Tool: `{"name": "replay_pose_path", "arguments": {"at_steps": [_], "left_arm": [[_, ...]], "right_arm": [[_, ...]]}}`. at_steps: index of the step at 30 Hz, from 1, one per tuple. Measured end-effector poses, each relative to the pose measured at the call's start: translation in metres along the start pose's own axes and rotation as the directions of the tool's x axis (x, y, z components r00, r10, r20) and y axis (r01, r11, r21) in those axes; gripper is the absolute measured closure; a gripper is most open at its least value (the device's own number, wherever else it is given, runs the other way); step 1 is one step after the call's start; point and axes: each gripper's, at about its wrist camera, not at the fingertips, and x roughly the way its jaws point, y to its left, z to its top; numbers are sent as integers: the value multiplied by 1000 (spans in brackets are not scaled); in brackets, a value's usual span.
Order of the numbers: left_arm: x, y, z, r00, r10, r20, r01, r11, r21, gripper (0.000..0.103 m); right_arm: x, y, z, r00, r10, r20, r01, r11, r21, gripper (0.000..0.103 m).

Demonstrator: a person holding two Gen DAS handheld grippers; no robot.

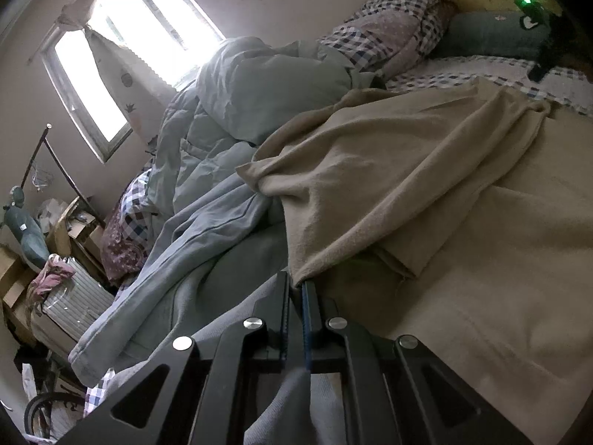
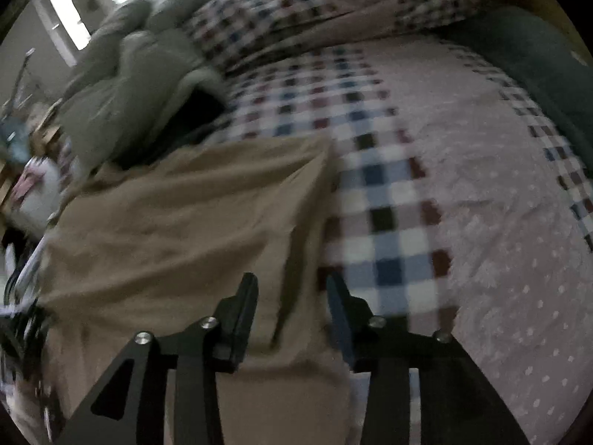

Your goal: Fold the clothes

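Beige garment (image 1: 407, 170) edge in left tool (image 1: 298, 285); right tool (image 2: 291, 289) agape

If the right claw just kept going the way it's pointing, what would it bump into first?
Most likely the tan garment lying on the bed: the open right claw points down at its edge. The blurred view leaves depth uncertain.

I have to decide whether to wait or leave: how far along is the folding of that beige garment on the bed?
Early still. Done: the beige garment has one layer turned over itself on the bed. In hand: the left gripper is shut on its edge; the right gripper stands open over the cloth, pads not pressing. Left: it is still rumpled, not a neat stack, and the grey-blue clothes beside it look untouched.
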Motion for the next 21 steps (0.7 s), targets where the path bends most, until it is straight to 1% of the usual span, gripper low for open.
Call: {"name": "replay_pose_path", "arguments": {"at_steps": [3,4,6,7,9,12,15,18,21], "left_arm": [[0,-1,1,1000,-10,-7,10,1000,6,98],[-1,-1,1,1000,-14,-8,14,1000,4,98],[-2,-1,1,1000,-26,-5,25,1000,-15,98],[-3,0,1,1000,-28,0,28,999,-32,98],[-5,3,-1,999,-40,8,41,997,-73,98],[-7,1,-7,999,-45,15,46,994,-103,98],[-7,-3,-11,999,-46,12,48,992,-119,98],[-3,-2,-14,998,-61,13,63,988,-141,98],[-1,5,-18,996,-85,26,89,979,-184,98]], "right_arm": [[14,17,-14,998,-1,-56,-3,997,-79,60],[16,21,-16,998,-28,-61,22,995,-96,61],[18,30,-18,994,-90,-65,81,988,-130,62],[15,36,-17,993,-107,-49,99,984,-150,62],[1,59,-9,997,-79,-21,73,977,-201,62],[-22,117,10,1000,9,19,-3,949,-314,61],[-32,193,31,994,108,25,-87,899,-430,61],[-20,276,48,981,191,-25,-176,836,-520,60],[7,356,59,974,208,-89,-220,780,-586,60]]}}
